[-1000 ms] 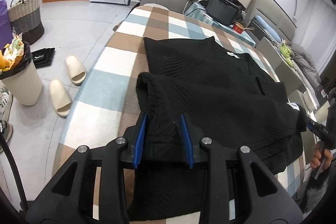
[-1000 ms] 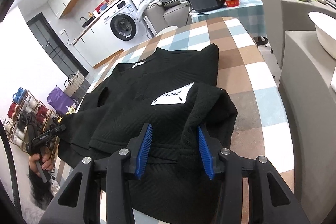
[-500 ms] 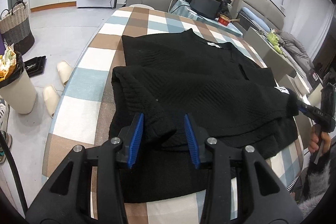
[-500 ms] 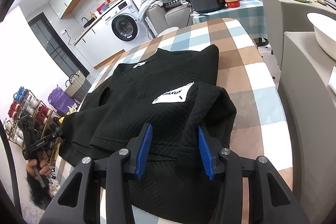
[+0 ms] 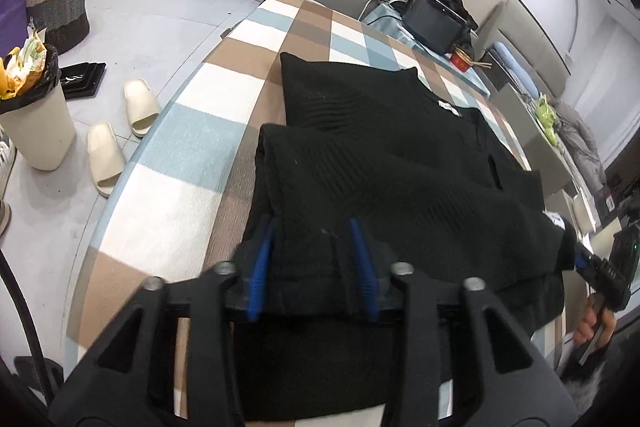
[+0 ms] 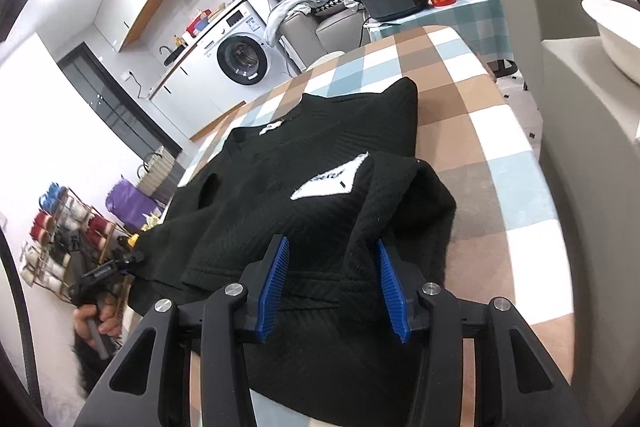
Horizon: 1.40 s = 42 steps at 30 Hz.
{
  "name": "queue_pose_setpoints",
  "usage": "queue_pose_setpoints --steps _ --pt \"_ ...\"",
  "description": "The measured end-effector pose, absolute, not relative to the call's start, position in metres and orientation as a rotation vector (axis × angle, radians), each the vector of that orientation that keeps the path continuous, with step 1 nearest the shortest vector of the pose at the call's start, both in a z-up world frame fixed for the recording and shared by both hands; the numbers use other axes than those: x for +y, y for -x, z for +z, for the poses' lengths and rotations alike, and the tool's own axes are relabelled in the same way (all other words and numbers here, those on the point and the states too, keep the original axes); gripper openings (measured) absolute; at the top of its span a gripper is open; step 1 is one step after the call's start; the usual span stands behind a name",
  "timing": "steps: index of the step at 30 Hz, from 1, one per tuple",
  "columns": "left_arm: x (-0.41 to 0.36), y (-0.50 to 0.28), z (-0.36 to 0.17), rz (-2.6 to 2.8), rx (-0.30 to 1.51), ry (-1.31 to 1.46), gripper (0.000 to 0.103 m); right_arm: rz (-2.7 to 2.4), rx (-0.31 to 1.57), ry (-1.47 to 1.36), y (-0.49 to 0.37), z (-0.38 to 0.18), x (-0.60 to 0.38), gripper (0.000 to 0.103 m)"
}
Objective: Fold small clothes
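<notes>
Black knit top (image 5: 384,163) lies spread across the checked bench (image 5: 168,195), collar toward the far edge, hem at the near edge where we stand. Both lower corners are lifted and rolled back over the body, so we judge a hem-to-collar fold is in hand, one corner per tool to keep the fold line straight.

Left tongs (image 5: 312,263): a bunched corner of the top sits between the blue pads, jaws closing on it. The pads look to touch the fabric on both sides, but the frame is motion-blurred here. Right tongs (image 6: 334,287): set partly apart with a thick hump of fabric between them. The right pad (image 6: 390,291) presses on the knit, the left pad looks to have cloth against it too, so we read it as a grip on the corner.

View differences: the right wrist view shows the white patch (image 6: 328,179) on the chest and the neck label (image 6: 272,127), plus the shoe rack by the wall. It also catches the left hand (image 6: 96,319) on its handle beyond the bench's left edge. The left wrist view shows slippers (image 5: 120,131), bin (image 5: 32,115) and basket on the floor, and the right tongs' tip at the far corner of the hem, pinching it.
</notes>
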<state>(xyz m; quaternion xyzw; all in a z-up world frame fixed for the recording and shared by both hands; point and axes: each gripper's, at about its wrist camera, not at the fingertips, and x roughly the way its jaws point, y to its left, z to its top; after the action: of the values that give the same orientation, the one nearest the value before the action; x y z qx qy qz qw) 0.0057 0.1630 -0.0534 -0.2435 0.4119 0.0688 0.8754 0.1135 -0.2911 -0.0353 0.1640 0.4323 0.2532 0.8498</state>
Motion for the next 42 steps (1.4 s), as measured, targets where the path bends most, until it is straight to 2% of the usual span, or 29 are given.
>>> queue_pose_setpoints --steps 3,5,8,17,24,26,30,32,35,37,39,40,42 --pt "0.163 -0.014 -0.052 0.137 0.848 0.492 0.009 0.528 0.905 -0.335 -0.117 -0.036 -0.287 0.044" --pt "0.163 -0.016 -0.048 0.136 0.835 0.476 0.008 0.512 0.935 -0.315 -0.121 -0.04 -0.282 0.019" --pt "0.165 -0.015 -0.036 0.133 0.8 0.469 0.007 0.493 0.95 -0.312 -0.123 -0.044 -0.283 0.007" --pt "0.18 -0.026 0.0 0.089 0.709 0.468 0.006 0.521 0.81 -0.423 -0.129 -0.001 -0.303 0.005" --pt "0.183 -0.045 0.009 0.076 0.708 0.445 0.006 0.502 0.841 -0.435 -0.15 -0.001 -0.305 0.005" --pt "0.183 -0.047 0.005 0.077 0.715 0.451 0.006 0.495 0.913 -0.466 -0.157 -0.013 -0.307 0.006" --pt "0.185 -0.046 -0.006 0.088 0.737 0.469 0.006 0.492 1.02 -0.518 -0.152 -0.043 -0.313 0.015" --pt "0.186 -0.045 -0.011 0.092 0.742 0.478 0.006 0.5 1.041 -0.547 -0.149 -0.054 -0.316 0.029" --pt "0.187 -0.045 -0.017 0.095 0.746 0.492 0.006 0.516 1.044 -0.553 -0.147 -0.061 -0.315 0.033" --pt "0.187 -0.044 -0.018 0.095 0.745 0.493 0.006 0.519 1.047 -0.541 -0.149 -0.063 -0.312 0.033" --pt "0.188 -0.044 -0.019 0.098 0.745 0.49 0.006 0.525 1.025 -0.498 -0.15 -0.06 -0.304 0.023" --pt "0.187 -0.044 -0.019 0.098 0.746 0.489 0.006 0.54 1.016 -0.467 -0.15 -0.058 -0.3 0.012" --pt "0.187 -0.044 -0.019 0.104 0.743 0.477 0.006 0.58 0.985 -0.422 -0.146 -0.049 -0.291 0.008"
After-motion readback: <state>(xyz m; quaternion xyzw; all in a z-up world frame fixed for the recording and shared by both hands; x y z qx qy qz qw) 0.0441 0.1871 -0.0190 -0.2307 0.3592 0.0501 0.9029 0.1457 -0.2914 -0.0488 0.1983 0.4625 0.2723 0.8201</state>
